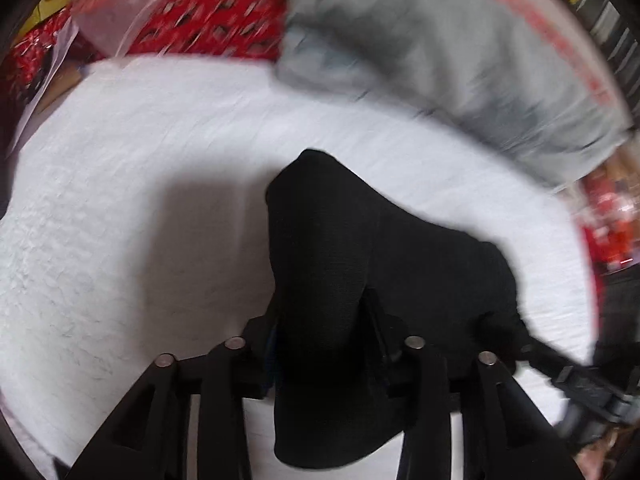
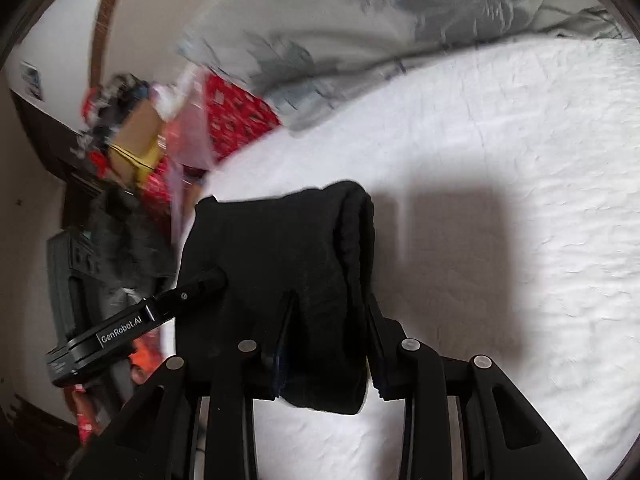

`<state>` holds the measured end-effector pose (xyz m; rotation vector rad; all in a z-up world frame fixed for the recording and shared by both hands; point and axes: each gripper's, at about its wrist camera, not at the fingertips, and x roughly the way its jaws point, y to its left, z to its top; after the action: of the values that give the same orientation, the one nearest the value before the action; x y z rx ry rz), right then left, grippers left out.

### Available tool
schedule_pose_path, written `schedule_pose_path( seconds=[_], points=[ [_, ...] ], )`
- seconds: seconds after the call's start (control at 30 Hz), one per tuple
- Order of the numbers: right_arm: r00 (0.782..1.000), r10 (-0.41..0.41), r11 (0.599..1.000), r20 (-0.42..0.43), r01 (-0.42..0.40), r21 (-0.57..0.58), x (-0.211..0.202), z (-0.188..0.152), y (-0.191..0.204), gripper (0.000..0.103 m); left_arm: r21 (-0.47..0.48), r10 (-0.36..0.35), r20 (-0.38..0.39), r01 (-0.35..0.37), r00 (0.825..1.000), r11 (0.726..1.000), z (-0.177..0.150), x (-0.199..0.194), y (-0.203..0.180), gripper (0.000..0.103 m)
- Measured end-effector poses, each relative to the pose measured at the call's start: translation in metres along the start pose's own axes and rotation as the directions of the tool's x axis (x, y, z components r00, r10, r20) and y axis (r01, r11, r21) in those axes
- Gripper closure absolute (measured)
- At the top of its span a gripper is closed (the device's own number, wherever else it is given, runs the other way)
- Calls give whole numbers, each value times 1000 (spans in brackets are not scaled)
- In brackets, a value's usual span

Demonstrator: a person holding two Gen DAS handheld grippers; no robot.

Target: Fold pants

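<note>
The black pants [image 1: 360,248] are bunched and folded, held up above the white bed [image 1: 140,200] between both grippers. My left gripper [image 1: 324,320] is shut on one end of the pants, which drape over its fingers. My right gripper [image 2: 328,320] is shut on the other end of the pants [image 2: 280,248]. The left gripper shows in the right wrist view [image 2: 192,288], clamped on the pants' left side. The right gripper shows in the left wrist view [image 1: 516,344], its tip buried in the cloth. The fingertips are hidden by fabric.
A grey floral quilt [image 1: 440,48] lies bunched at the bed's far side. Red patterned fabric [image 1: 208,12] and a plastic bag lie beyond the bed edge. Boxes and clutter [image 2: 132,132] stand beside the bed, over dark furniture [image 2: 76,280].
</note>
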<state>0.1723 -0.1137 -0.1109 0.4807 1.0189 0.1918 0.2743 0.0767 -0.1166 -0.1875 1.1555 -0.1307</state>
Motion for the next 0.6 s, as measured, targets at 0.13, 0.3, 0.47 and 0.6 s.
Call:
schedule_pose_path(
  seconds=[0.13, 0.3, 0.47, 0.6],
  points=[
    [1000, -17, 1000, 1, 17, -17, 9, -12, -11, 64, 38, 94, 91, -98, 991, 994, -19, 4, 4, 19],
    [999, -23, 1000, 38, 23, -11, -24, -15, -20, 56, -2, 107, 125, -108, 986, 994, -37, -17, 7, 20],
    [991, -87, 994, 107, 93, -52, -59, -21, 2, 47, -47, 140, 160, -135, 977, 990, -41, -43, -9, 20],
    [973, -193, 971, 124, 207, -117, -75, -39, 27, 22, -28, 180, 167, -178, 969, 984, -61, -57, -32, 17]
  ],
)
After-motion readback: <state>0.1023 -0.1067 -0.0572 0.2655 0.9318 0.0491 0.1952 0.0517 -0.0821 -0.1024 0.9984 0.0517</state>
